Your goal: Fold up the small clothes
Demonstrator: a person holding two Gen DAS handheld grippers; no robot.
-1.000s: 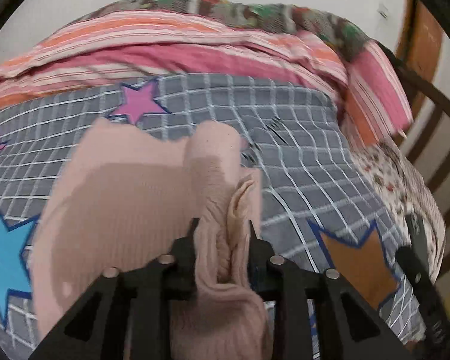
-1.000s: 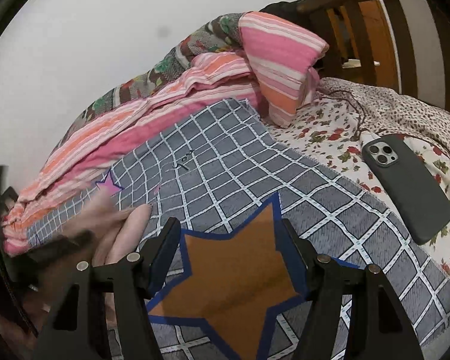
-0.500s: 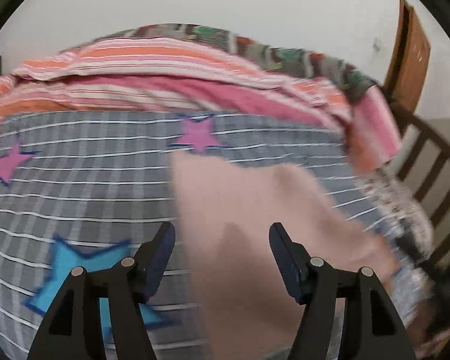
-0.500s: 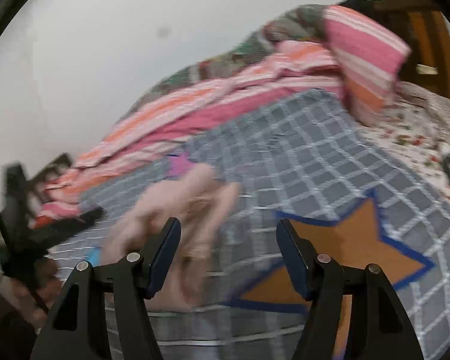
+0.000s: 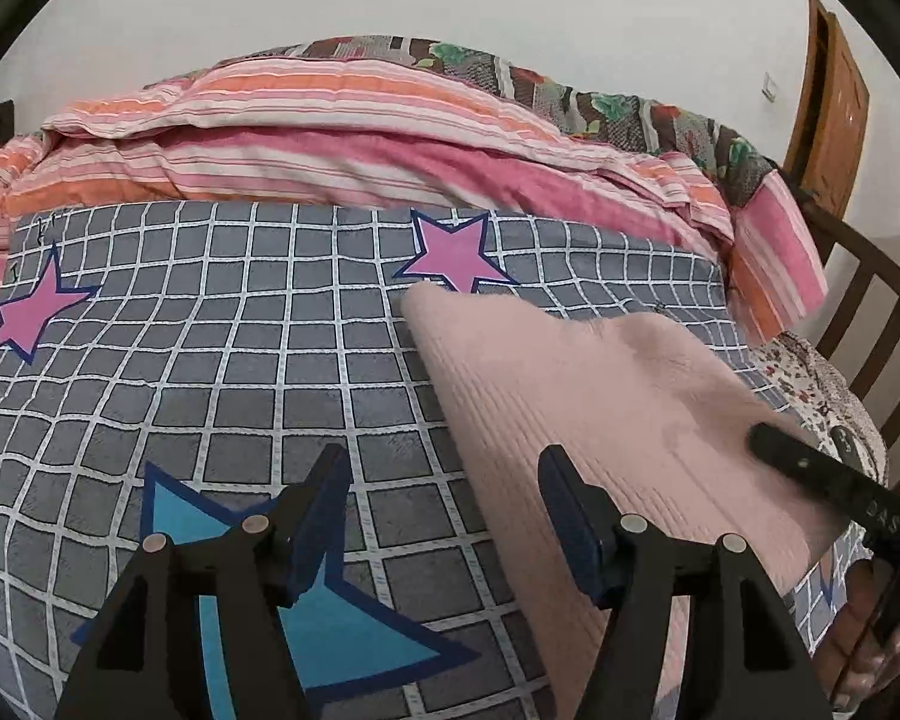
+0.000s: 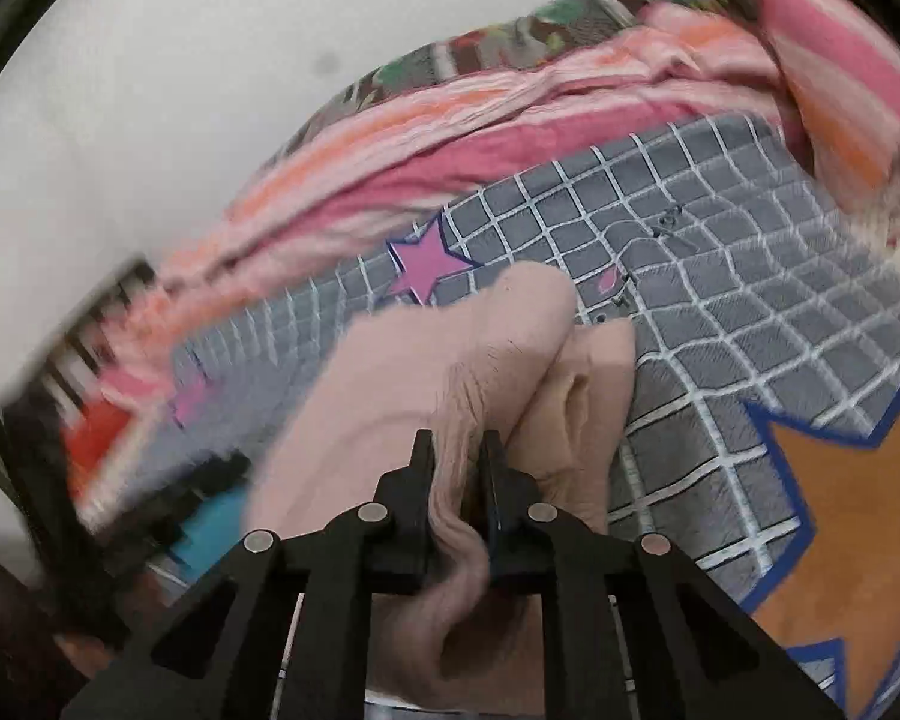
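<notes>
i'm looking down my left gripper (image 5: 444, 516) now, jaws well apart and nothing between them, just the grey checked blanket (image 5: 258, 348) under the gap. using that blanket as my anchor: a blue star (image 5: 306, 618) is printed on it right beneath the left jaw, a pink star (image 5: 453, 255) sits near its far edge, and a second pink star (image 5: 30, 315) is off at its far-left side. the striped quilt (image 5: 354, 138) is bunched up along the blanket's far edge. the pink garment (image 5: 618, 420) lies flat on the blanket's right half, its near-left edge running under my right-hand jaw, its far corner touching the middle pink star. further right, my right gripper (image 5: 822, 474) reaches in over the garment's right edge, and a wooden bed rail (image 5: 870, 324) stands beyond the blanket's right side.

switching to the right wrist view, blurry at the left: the right gripper's jaws have just been closing and are now clamped on a bunched fold of the garment (image 6: 456, 468), cloth squeezed between the pads and spilling out behind them. the garment rises off the blanket here, folds hanging just right of the jaws. an orange star (image 6: 858, 528) on the blanket lies to the right.
</notes>
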